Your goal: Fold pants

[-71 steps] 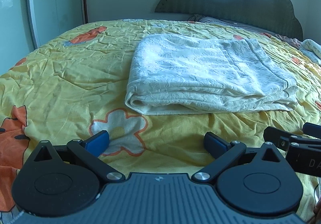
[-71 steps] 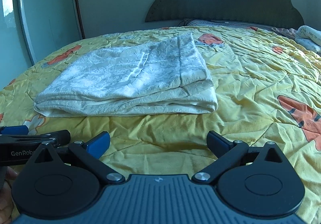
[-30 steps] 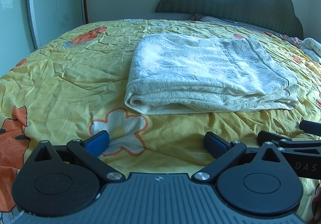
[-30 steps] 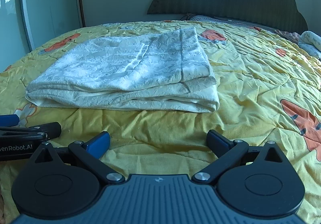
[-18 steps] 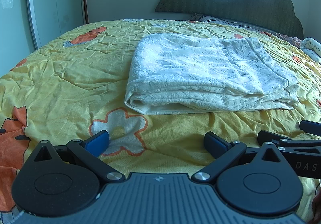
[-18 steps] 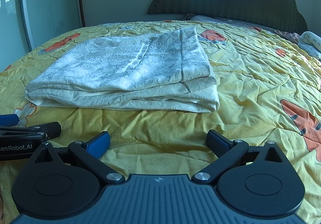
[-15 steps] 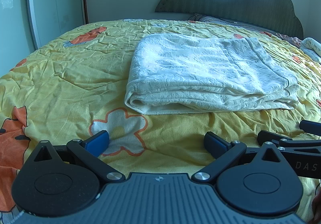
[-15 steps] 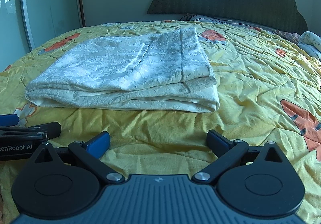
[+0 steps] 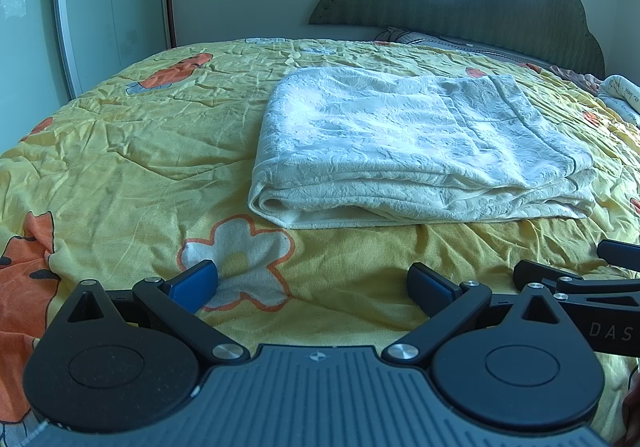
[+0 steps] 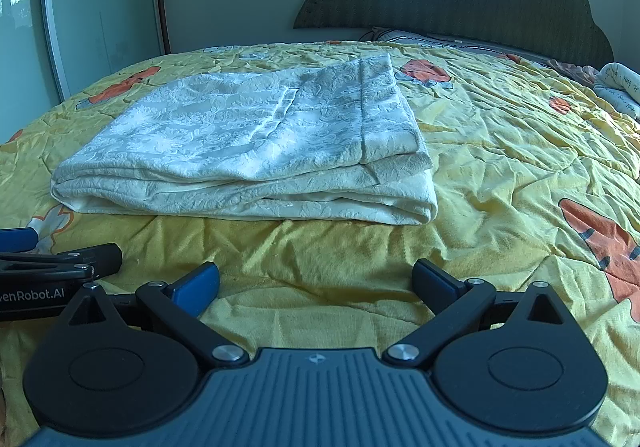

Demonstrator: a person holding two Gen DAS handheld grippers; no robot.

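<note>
The white patterned pants (image 9: 416,143) lie folded into a flat rectangle on the yellow bedspread (image 9: 120,151); in the right wrist view the pants (image 10: 256,143) sit left of centre. My left gripper (image 9: 312,281) hovers low over the quilt in front of the fold, open and empty. My right gripper (image 10: 316,281) is likewise open with nothing between its fingers, a short way back from the pants. Each gripper shows at the edge of the other's view: the right one (image 9: 580,279) and the left one (image 10: 60,263).
A dark scalloped headboard (image 9: 460,3) and pillows stand at the far end. A rolled white cloth (image 10: 620,83) lies at the far right. A mirrored wardrobe door (image 9: 108,7) is on the left. Bare quilt spreads to the left and right of the pants.
Over 2.4 seconds the right gripper shifted slightly, the pants sitting a bit further left in its view. In the last second nothing has visibly moved.
</note>
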